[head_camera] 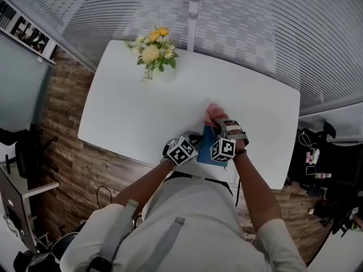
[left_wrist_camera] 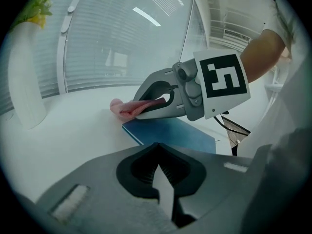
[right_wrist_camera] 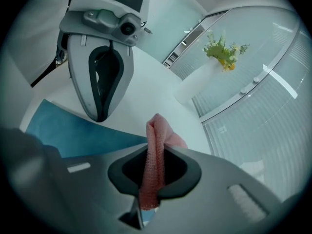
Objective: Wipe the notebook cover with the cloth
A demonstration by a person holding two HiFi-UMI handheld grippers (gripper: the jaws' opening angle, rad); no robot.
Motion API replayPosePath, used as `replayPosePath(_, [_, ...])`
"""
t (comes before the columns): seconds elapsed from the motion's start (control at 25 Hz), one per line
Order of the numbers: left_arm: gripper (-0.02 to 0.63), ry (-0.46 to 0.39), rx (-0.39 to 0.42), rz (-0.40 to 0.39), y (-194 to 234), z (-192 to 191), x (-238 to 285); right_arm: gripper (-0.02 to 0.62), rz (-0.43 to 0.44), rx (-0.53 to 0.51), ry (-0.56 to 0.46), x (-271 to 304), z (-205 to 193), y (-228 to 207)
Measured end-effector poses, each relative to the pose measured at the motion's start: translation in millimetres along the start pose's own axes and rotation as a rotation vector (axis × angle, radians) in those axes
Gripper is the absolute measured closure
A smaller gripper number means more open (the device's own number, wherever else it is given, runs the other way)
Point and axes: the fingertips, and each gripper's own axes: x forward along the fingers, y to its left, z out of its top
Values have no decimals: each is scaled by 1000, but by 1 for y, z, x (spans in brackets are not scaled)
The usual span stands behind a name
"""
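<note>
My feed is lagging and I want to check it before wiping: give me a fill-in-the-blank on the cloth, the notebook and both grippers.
1. The right gripper is shut on the cloth, which is ____ in colour.
2. The notebook on the table has a ____ cover.
3. The left gripper holds ____ between its shut jaws.
4. The vase at the table's far side holds ____.

Missing words: pink; blue; nothing; flowers

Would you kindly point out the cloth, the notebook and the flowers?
cloth [right_wrist_camera: 155, 150]: right gripper view, pink fold between jaws.
notebook [left_wrist_camera: 170, 133]: left gripper view, blue cover's middle.
flowers [head_camera: 151, 54]: head view, pale central bloom.
</note>
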Motion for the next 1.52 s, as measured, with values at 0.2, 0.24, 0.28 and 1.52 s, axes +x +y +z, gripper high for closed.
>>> replayPosePath(0.2, [606, 49, -12, -5, 1, -9, 5, 565, 36, -4, 20, 11, -5, 7])
replayPosePath(0.24, [606, 58, -15, -7, 1, -11, 6, 565, 43, -5, 23, 12, -6, 9])
replayPosePath(0.28, [606, 64, -18, -9, 1, -13, 6, 565, 49, -8, 25, 13, -6, 11])
replayPosePath(1.52, [606, 144, 29, -20, -2, -19, 12, 588, 101, -175, 110, 3, 0, 37])
